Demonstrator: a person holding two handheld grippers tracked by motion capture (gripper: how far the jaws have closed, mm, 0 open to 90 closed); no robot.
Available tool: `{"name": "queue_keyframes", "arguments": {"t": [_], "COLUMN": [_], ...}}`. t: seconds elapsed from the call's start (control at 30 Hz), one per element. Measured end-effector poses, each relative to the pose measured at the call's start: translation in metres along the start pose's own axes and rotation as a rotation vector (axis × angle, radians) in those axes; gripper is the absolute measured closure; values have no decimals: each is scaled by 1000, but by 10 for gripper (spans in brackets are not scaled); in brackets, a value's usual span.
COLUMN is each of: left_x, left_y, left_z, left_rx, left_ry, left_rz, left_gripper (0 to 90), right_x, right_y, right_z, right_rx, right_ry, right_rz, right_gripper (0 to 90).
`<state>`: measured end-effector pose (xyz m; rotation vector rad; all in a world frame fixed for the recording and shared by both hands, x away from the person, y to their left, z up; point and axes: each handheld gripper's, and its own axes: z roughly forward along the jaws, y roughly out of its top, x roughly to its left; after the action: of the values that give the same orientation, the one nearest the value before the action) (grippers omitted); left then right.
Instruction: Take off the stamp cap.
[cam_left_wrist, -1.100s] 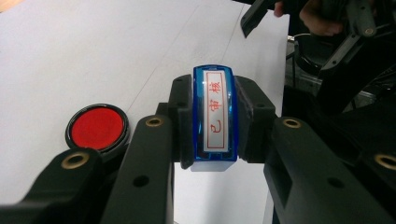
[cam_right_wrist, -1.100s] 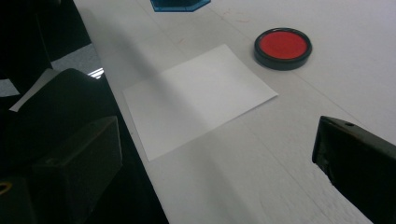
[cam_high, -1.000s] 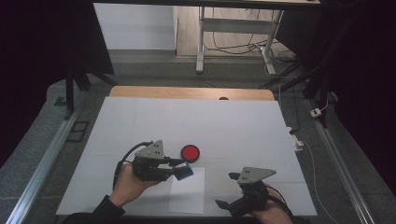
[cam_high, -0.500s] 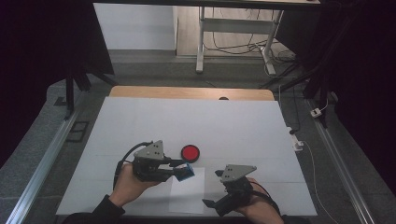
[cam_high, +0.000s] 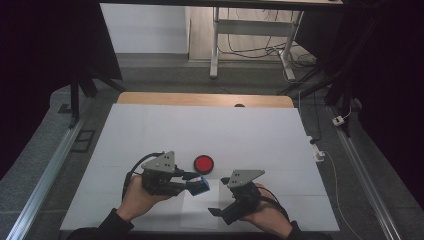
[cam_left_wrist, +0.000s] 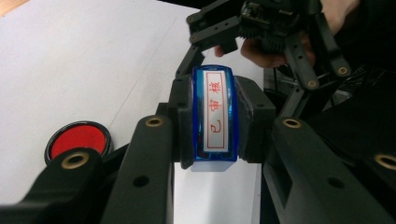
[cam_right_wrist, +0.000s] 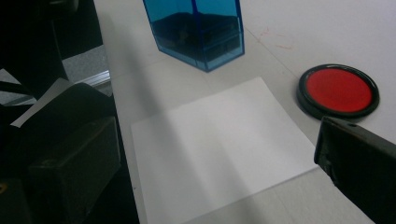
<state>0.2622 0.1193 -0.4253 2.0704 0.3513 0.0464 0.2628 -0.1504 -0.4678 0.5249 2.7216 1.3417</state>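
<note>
Blue translucent plastic stamp (cam_left_wrist: 214, 119), a rectangular block with a red-lettered label, sat clenched between the left tongs (cam_high: 189, 181), held just above the near edge of the white worktop (cam_high: 150, 130); its long axis ran along the tongs, away from the left hand. Its stamping face pointed down at the white paper sheet (cam_right_wrist: 219, 149) directly beneath, the round red ink pad (cam_high: 203, 163) just beyond. The right tongs (cam_high: 216, 212) stood released beside the sheet.
</note>
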Motion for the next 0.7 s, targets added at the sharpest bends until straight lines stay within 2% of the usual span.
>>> {"name": "queue_keyframes", "arguments": {"t": [0.23,0.6,0.7], "left_x": [1,2,3], "left_y": [0,0,-1], "left_z": [-1,-2,-2], "left_rx": [-10,-18,-22], "left_ry": [-16,-46,-60], "left_rz": [-2,17,28], "left_gripper": [700,700,700], "right_x": [-3,-9,-12], "right_y": [5,14,16], "right_z": [11,20,22], "right_rx": [11,-9,-8], "right_ry": [16,60,84], "right_rz": [-15,-18,-22], "right_gripper": [3,4,60]}}
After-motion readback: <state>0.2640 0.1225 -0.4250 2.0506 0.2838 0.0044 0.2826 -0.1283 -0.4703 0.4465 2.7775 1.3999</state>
